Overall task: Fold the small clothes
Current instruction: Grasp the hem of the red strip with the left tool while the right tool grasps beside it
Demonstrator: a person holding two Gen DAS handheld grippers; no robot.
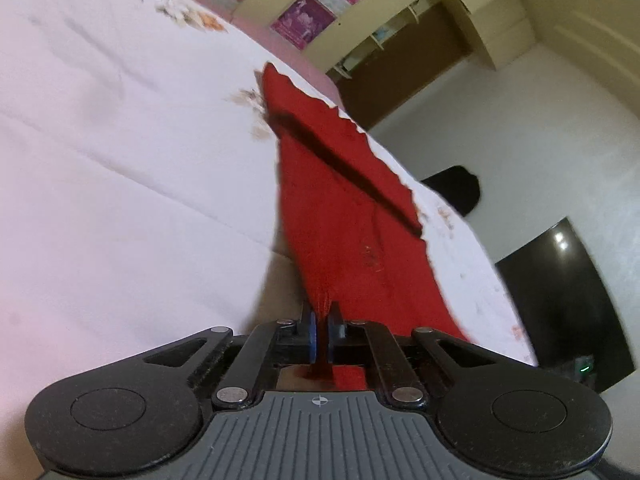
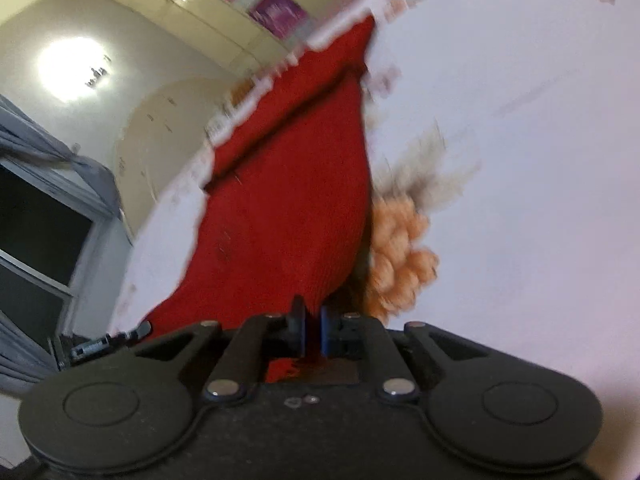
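Note:
A small red knitted garment (image 1: 336, 200) stretches from my left gripper (image 1: 323, 320) out over the white bedsheet (image 1: 120, 160). The left gripper is shut on one edge of it, the cloth pinched between the blue pads. The same red garment (image 2: 292, 184) shows in the right wrist view, running away from my right gripper (image 2: 313, 322), which is shut on another edge of it. The garment has a scalloped far edge and a dark fold line across it. Both views are tilted and blurred.
The bedsheet (image 2: 520, 160) has orange and brown flower prints (image 2: 400, 252). Cream cupboards with purple posters (image 1: 308, 20) stand behind the bed. A dark window (image 2: 36, 240) with a grey curtain is at the left in the right wrist view.

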